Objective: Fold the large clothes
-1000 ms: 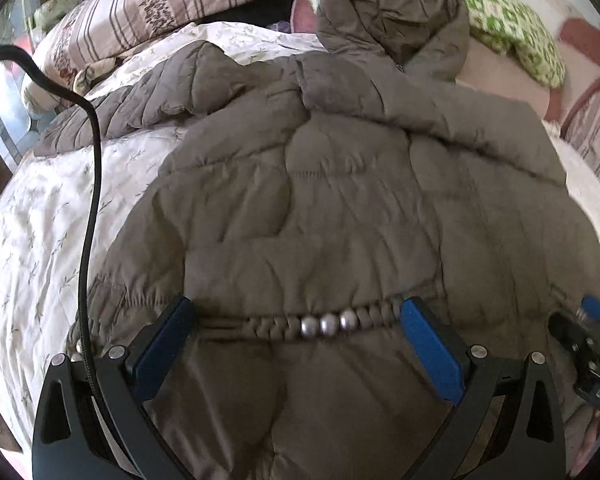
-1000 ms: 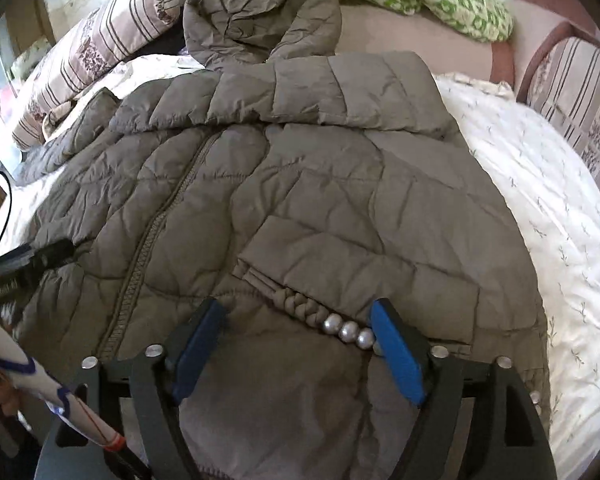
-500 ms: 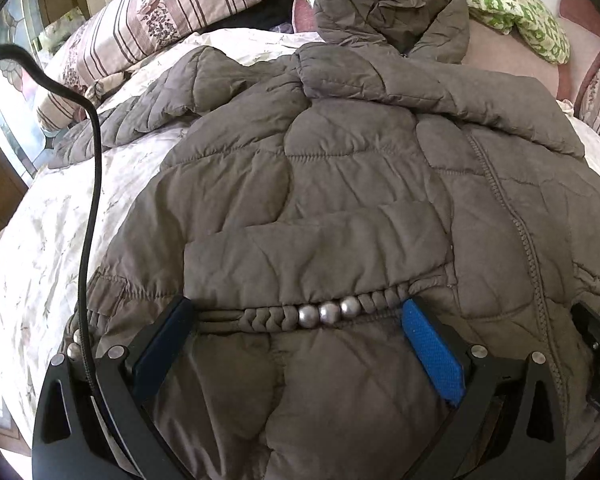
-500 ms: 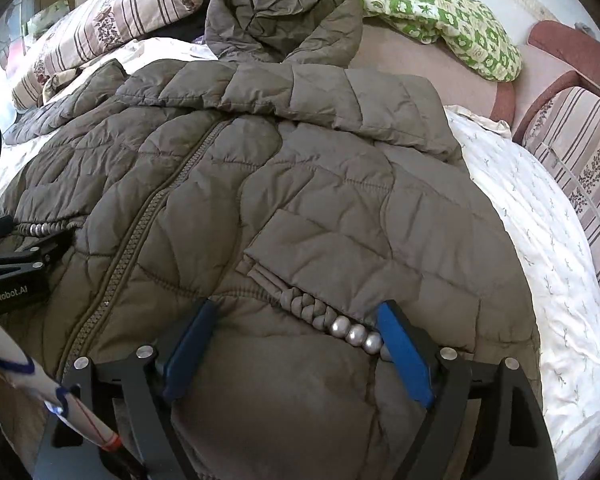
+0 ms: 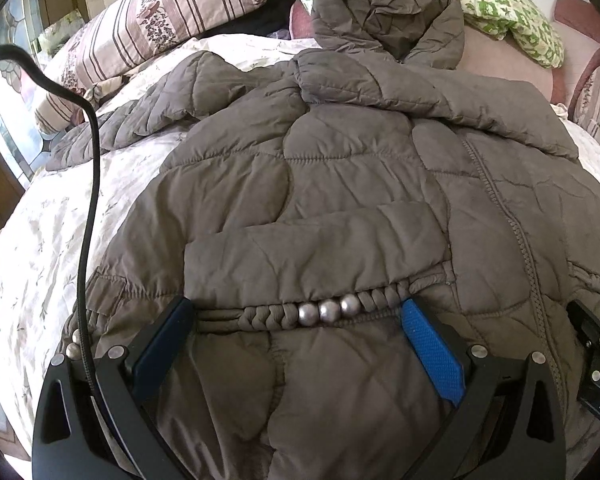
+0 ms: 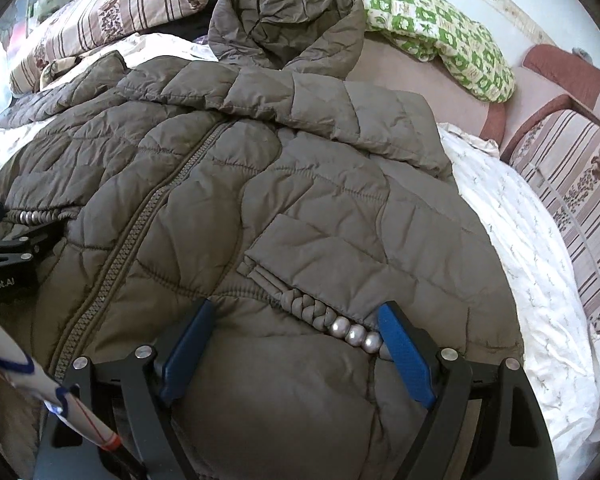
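Both grippers have drawn back toward the hem since the earlier frames, so more of the quilted jacket point(image 5: 340, 184) shows ahead of each camera; the garment itself lies as before.

Jacket: grey-brown, hooded, spread front-up on the floral bedspread point(image 5: 52, 240), zipper point(image 6: 140, 224) closed. Hood point(image 6: 288, 16) points toward the headboard end, resting beside the green-patterned pillow point(image 6: 440, 36). One sleeve point(image 5: 140, 120) lies out to the jacket's side toward the striped pillow point(image 5: 160, 28); the opposite side shows a straight folded edge along the bedspread.

Left gripper point(image 5: 296, 316): fingers spread wide, blue pads either side of the braided pocket trim with three metal beads point(image 5: 328, 310) on the jacket's lower front. Nothing is clamped; whether the tips touch the fabric cannot be told.

Right gripper point(image 6: 296, 320): likewise wide apart over the jacket's other pocket, its beads point(image 6: 356, 334) just beside the right-hand pad. Nothing is held.

A black cable point(image 5: 92, 184) runs across the bedspread beside the jacket.
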